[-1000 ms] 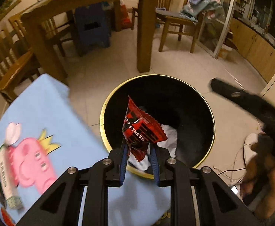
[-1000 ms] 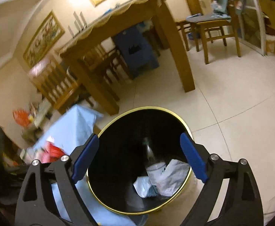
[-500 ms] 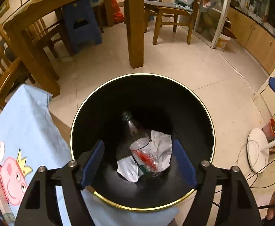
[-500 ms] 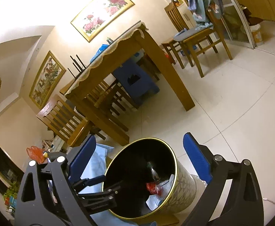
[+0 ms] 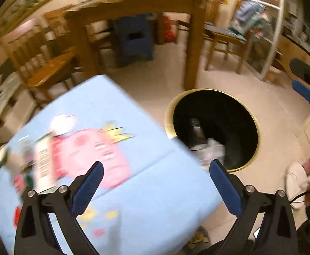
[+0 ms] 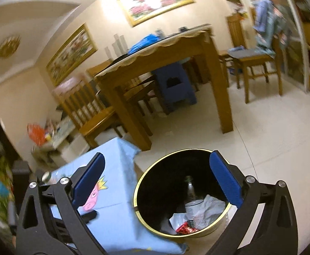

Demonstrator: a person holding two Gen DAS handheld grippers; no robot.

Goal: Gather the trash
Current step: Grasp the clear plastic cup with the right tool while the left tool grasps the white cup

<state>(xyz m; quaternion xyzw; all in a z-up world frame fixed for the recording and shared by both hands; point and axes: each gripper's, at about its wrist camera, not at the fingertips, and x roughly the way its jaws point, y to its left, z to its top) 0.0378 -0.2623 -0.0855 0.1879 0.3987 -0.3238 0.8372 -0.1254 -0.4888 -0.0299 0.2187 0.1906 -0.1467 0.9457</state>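
Note:
A black bin with a gold rim (image 5: 168,114) (image 6: 136,188) stands on the floor beside a low table with a light blue cartoon-pig cloth (image 5: 155,193) (image 6: 121,193). In the bin lie a clear bottle (image 6: 190,199), crumpled white paper (image 6: 210,209) and a red snack wrapper (image 6: 185,229). More trash, blurred, lies on the cloth's left side (image 5: 41,159). My left gripper (image 5: 155,189) is open and empty above the cloth. My right gripper (image 6: 157,182) is open and empty above the bin's near edge.
A wooden dining table (image 6: 197,48) with chairs (image 6: 84,110) and a blue stool (image 6: 176,85) stands behind the bin. A chair draped with clothes (image 6: 258,57) is at the right. A white fan base (image 5: 295,184) sits on the floor near the bin.
My left gripper opened and dropped the red wrapper into the bin, then swung left over the blue cloth. My right gripper stayed open, lifted and tilted near the bin.

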